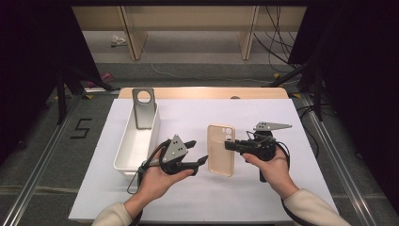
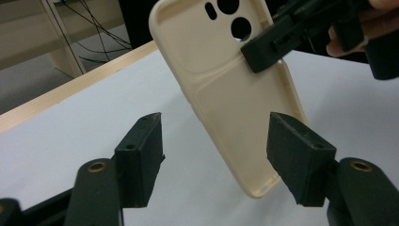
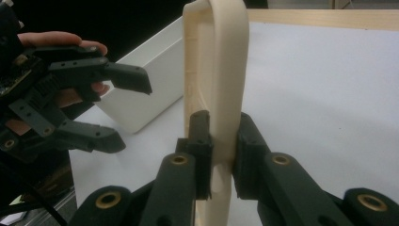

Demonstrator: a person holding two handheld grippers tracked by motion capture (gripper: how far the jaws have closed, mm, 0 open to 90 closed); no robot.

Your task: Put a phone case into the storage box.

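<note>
A cream phone case (image 1: 221, 149) is held above the white table, its hollow side with the camera cut-outs facing up. My right gripper (image 1: 230, 145) is shut on the case's right edge; the right gripper view shows both jaws clamped on the case wall (image 3: 221, 70). My left gripper (image 1: 198, 151) stands open just left of the case, not touching it. Along its own view the case (image 2: 235, 94) hangs tilted between and beyond the spread jaws, and the right gripper's black pads (image 2: 263, 52) pinch the case's side.
A long white bin (image 1: 136, 139) stands at the left of the table with a grey phone (image 1: 143, 107) leaning in its far end. The table's wooden far edge (image 1: 202, 92) lies beyond. Black frame legs stand on the floor on both sides.
</note>
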